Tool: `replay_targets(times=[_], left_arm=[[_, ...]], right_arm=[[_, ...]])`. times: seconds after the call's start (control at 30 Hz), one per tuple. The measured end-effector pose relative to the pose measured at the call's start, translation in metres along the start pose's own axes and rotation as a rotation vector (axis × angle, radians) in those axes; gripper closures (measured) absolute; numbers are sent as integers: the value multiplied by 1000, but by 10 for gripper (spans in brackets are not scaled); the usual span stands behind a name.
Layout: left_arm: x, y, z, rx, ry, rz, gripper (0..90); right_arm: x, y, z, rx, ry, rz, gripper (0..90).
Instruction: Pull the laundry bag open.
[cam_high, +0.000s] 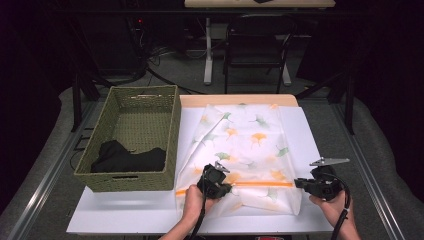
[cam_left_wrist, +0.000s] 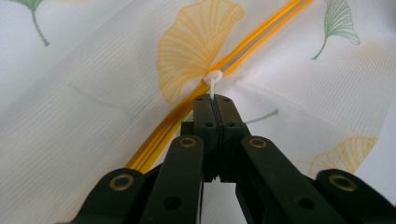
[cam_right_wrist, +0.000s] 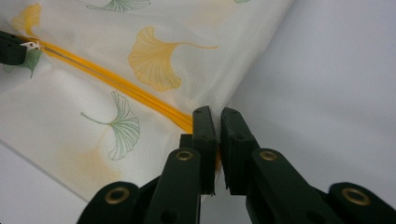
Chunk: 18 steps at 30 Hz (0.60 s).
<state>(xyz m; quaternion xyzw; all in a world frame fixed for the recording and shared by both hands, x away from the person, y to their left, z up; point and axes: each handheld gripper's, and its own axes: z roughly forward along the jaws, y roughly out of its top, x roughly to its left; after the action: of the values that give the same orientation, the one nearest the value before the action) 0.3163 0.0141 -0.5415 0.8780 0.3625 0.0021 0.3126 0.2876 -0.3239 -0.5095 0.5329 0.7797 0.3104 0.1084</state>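
A: Left gripper (cam_high: 216, 182) — pose?
B: Low over the near part of the table, hand beneath it, forearm entering from the bottom edge. Jaws pressed together, pinching something small and white at the tips.
A: Right gripper (cam_high: 306, 184)?
B: Level, tips pointing toward the left one, well apart from it. Jaws nearly together, clamping a thin edge.

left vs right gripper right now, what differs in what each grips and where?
The left gripper pinches the white zipper pull partway along the orange zipper; the right gripper clamps the mesh bag at its edge, by the zipper's end. Left fingers meet flush; right fingers show a slight gap. Both are shut, on the same bag.
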Motion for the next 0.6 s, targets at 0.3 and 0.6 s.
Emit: replay_targets(times=[0.3, 0.6], left_arm=[[6, -8, -8, -6, 17, -20, 900], [16, -20, -21, -30, 32, -36, 900]], right_arm=[[0, 0, 0, 2, -2, 2, 856], [-1, 0, 1, 7, 1, 1, 857]])
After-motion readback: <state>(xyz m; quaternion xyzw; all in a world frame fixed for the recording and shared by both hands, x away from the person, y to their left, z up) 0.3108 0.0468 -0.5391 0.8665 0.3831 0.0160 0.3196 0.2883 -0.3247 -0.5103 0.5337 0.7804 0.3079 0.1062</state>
